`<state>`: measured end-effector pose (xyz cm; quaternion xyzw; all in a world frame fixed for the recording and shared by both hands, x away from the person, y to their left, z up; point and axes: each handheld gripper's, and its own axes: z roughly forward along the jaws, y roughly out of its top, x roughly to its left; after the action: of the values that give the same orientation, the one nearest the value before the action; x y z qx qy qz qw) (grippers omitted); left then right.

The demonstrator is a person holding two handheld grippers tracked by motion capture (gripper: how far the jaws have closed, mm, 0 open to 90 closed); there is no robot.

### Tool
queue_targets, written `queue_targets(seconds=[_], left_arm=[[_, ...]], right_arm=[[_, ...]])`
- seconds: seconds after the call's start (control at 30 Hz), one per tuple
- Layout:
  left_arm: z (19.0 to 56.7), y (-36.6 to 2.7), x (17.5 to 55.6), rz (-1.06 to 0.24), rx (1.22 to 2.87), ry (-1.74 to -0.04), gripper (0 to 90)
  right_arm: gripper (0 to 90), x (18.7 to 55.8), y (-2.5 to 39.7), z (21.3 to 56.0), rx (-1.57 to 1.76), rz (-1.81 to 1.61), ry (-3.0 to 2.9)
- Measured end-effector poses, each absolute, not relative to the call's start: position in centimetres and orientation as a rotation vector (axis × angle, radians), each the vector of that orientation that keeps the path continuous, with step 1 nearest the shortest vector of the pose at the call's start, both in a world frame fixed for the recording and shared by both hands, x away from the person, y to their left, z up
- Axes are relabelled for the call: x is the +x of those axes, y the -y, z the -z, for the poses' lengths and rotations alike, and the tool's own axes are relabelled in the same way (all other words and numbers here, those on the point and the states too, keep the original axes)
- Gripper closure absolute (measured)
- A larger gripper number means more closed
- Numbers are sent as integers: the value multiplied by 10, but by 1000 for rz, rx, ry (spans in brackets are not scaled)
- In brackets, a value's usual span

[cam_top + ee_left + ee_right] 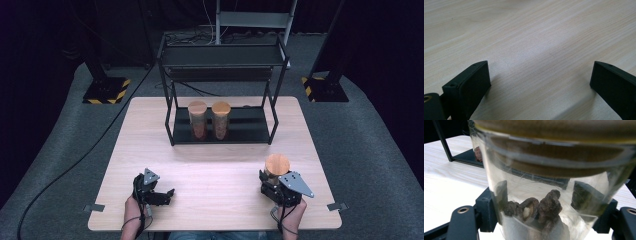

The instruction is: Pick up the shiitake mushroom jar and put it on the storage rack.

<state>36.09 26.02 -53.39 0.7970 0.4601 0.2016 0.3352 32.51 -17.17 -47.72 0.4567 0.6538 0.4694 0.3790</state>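
A glass jar [276, 169] with a wooden lid is seen at the near right of the table [210, 165], standing upright with its long axis vertical, and it is held by the right gripper [274, 186]. In the right gripper view the jar [549, 195] is seen between the two black jaws, which are closed against its clear wall low on either side; dark dried pieces, probably mushrooms, lie at the bottom of the glass. The left gripper [159, 194] is held at the near left of the table, well apart from the jar, and in the left gripper view its jaws are spread wide with nothing between them but bare wood. Two more jars of the same kind [209, 121] are stood side by side on the lower shelf of the black rack [222, 95] at the far middle of the table. The rack is seen to lie ahead of the held jar and to its left. The coming move is judged to be a carry forward and leftward to that shelf. The bare part of the shelf to the right of the two jars is nearest the right hand, so the upright axis would have to be kept while the lid is passed under the upper tier.
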Motion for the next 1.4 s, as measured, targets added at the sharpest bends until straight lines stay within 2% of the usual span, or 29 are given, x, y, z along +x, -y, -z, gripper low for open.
queue_targets(seconds=[1.4], left_arm=[[534,-260,361,-527,2080,-1200,21]], right_arm=[[249,349,161,467,1116,-1198,-1723]])
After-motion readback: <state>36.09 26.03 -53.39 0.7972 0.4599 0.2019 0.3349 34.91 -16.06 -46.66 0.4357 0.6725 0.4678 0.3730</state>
